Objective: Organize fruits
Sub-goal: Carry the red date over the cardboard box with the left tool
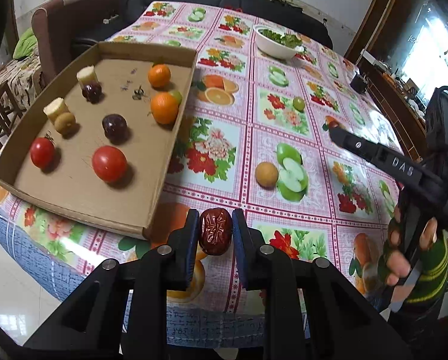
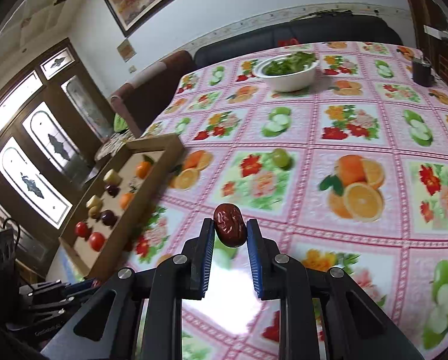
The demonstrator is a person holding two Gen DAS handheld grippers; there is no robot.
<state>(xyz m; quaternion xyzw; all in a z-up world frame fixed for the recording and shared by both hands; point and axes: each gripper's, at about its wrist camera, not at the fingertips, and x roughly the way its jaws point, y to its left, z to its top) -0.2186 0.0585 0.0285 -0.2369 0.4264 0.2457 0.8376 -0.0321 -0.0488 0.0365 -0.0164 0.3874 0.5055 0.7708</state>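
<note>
The cardboard tray (image 1: 176, 126) at the left of the worktop (image 1: 284, 114) already holds paired fruit: two tomatoes (image 1: 109, 163), two dark plums (image 1: 114, 125), two oranges (image 1: 164, 107), a kiwi and two pale cut pieces. Judging by that, most of the sorting looks done. Left outside the tray are a small green fruit (image 1: 299, 103) and a brownish round fruit (image 1: 266, 174) lying loose on the cloth, plus the two dates now being carried.

The left hand-held gripper (image 1: 215, 232) pinches a wrinkled red date (image 1: 215, 230) between its blue pads, raised above the near edge of the worktop, just beside the tray's near right corner. The right hand-held gripper (image 2: 230, 231) likewise pinches a second date (image 2: 230, 228) at its fingertips, lifted over the cloth to the right of the tray and pointing across the worktop. In the left view its black body reaches in from the right, gripped by a gloved hand (image 1: 410, 258).
</note>
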